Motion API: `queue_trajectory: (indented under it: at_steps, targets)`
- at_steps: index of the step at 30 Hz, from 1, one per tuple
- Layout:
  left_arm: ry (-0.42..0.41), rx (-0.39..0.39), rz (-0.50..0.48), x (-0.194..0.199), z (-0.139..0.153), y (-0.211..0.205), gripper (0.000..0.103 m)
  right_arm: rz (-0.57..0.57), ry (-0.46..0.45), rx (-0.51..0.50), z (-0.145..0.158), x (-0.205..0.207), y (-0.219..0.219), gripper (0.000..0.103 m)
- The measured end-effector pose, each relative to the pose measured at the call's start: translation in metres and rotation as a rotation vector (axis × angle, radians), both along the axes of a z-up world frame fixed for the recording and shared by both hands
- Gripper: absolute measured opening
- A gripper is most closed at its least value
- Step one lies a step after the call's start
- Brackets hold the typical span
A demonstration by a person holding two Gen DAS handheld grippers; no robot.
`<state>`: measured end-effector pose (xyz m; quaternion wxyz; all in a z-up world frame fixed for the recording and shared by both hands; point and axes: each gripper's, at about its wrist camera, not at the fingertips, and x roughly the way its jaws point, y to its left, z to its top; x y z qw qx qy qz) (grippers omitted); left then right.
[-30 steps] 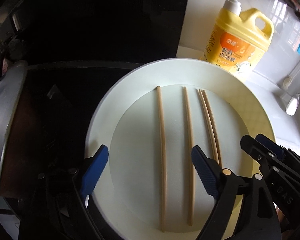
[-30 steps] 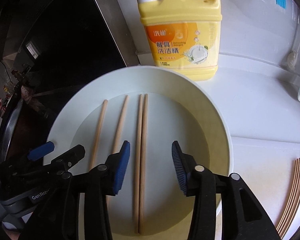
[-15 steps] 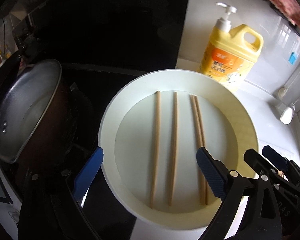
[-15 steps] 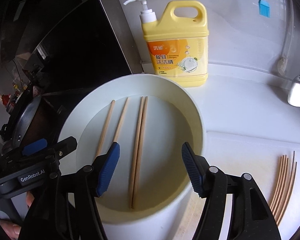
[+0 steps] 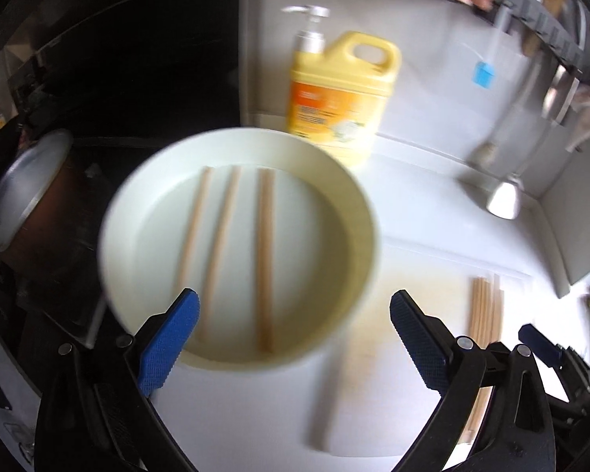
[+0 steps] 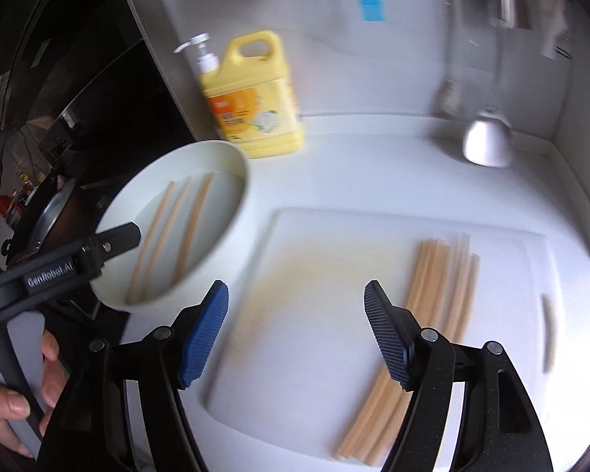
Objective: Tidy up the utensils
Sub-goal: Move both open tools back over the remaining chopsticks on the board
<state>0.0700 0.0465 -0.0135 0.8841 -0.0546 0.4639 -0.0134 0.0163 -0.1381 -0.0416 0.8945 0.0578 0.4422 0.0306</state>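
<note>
A white bowl [image 5: 346, 244] holds several wooden chopsticks [image 5: 264, 251]; it also shows in the right wrist view [image 6: 232, 181] with its chopsticks [image 6: 188, 228]. A bundle of several chopsticks [image 6: 432, 299] lies on the white cutting board [image 6: 314, 314], also seen in the left wrist view [image 5: 485, 310]. My left gripper [image 5: 293, 338] is open and empty, above the bowl's near rim. My right gripper [image 6: 295, 330] is open and empty above the board, left of the bundle. The left gripper's arm [image 6: 59, 263] shows over the bowl.
A yellow dish soap bottle [image 5: 340, 90] stands behind the bowl by the wall. A lidded pot [image 5: 23, 192] sits on the dark stove at left. A metal ladle [image 6: 487, 141] hangs at the back right. The cutting board [image 5: 373, 393] lies right of the bowl.
Both grippers pulled back and up from the bowl and swung right; the right one now hovers over the cutting board. Both jaws opened wider. Chopsticks in the bowl stayed put.
</note>
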Motion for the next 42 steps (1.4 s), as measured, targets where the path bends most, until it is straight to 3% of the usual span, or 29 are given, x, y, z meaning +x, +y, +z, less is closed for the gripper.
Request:
queue_trajectory:
  at_steps: [3, 8, 13, 19, 27, 42]
  targets:
    - [0.021, -0.013, -0.028, -0.006, -0.006, -0.031, 0.096, -0.047, 0.008, 0.002, -0.005, -0.018, -0.038, 0.069]
    - [0.045, 0.028, -0.093, -0.018, -0.015, -0.079, 0.096, -0.137, 0.022, 0.01, -0.019, -0.04, -0.094, 0.069]
    - [0.075, 0.064, -0.168, -0.02, -0.035, -0.114, 0.096, -0.221, 0.056, 0.015, -0.038, -0.048, -0.123, 0.069]
    - [0.073, 0.103, -0.284, -0.014, -0.063, -0.136, 0.096, -0.31, 0.066, -0.018, -0.061, -0.046, -0.123, 0.069]
    - [0.049, 0.101, -0.356, -0.01, -0.085, -0.143, 0.096, -0.331, 0.032, -0.037, -0.082, -0.038, -0.117, 0.069]
    - [0.009, 0.089, -0.325, -0.009, -0.103, -0.138, 0.096, -0.314, -0.011, -0.094, -0.099, -0.034, -0.11, 0.069]
